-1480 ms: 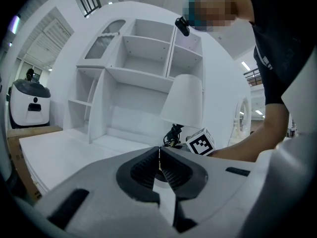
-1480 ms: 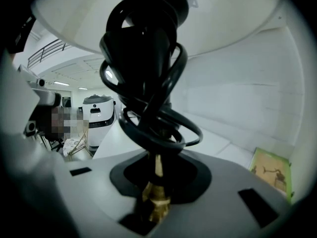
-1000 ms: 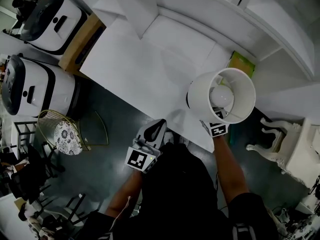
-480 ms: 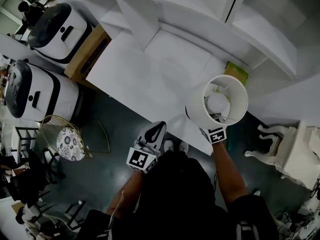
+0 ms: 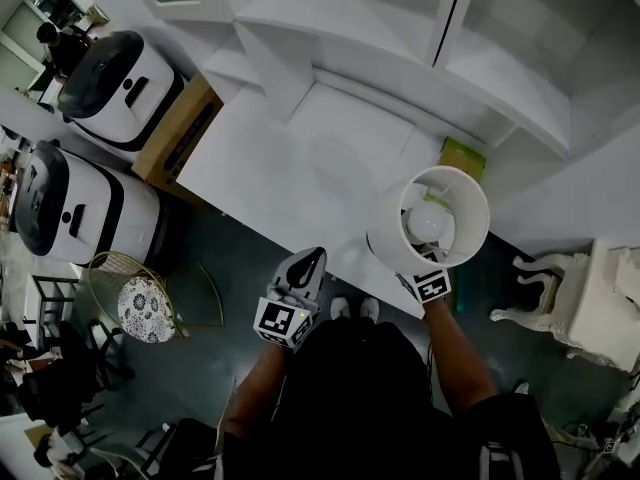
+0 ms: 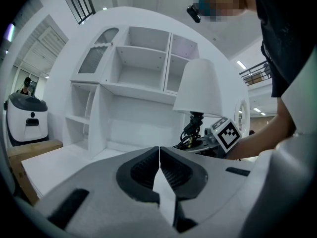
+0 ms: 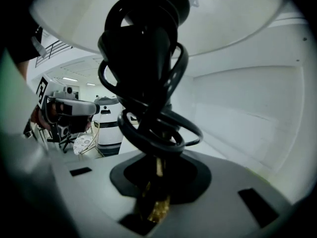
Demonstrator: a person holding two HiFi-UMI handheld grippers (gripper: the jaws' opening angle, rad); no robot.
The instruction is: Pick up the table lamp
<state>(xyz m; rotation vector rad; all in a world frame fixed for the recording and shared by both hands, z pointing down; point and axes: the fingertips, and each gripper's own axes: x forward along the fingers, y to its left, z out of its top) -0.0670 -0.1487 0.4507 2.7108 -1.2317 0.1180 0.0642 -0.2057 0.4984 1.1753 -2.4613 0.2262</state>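
Note:
The table lamp (image 5: pixel 395 230) has a white drum shade, a bulb (image 5: pixel 424 220) and a thin brass stem (image 7: pixel 157 168) wrapped in coiled black cord (image 7: pixel 148 108). It hangs above the near edge of the white desk (image 5: pixel 290 153). My right gripper (image 7: pixel 157 182) is shut on the stem just under the cord; in the head view the shade hides its jaws and only its marker cube (image 5: pixel 431 286) shows. My left gripper (image 5: pixel 305 265) is off the desk's near edge, left of the lamp, shut and holding nothing. From the left gripper view the left gripper (image 6: pixel 159 153) faces the shade (image 6: pixel 198 88).
White shelving (image 5: pixel 400 28) rises behind the desk. A green box (image 5: pixel 462 156) lies at the desk's back right. Two white and black machines (image 5: pixel 115 63) (image 5: pixel 60 218) and a cardboard box (image 5: pixel 180 113) stand left. A gold wire stool (image 5: pixel 140 296) and a white carved piece of furniture (image 5: pixel 575 303) are on the floor.
The right gripper has lifted the lamp higher above the desk edge. The left gripper has risen a little, still shut and holding nothing.

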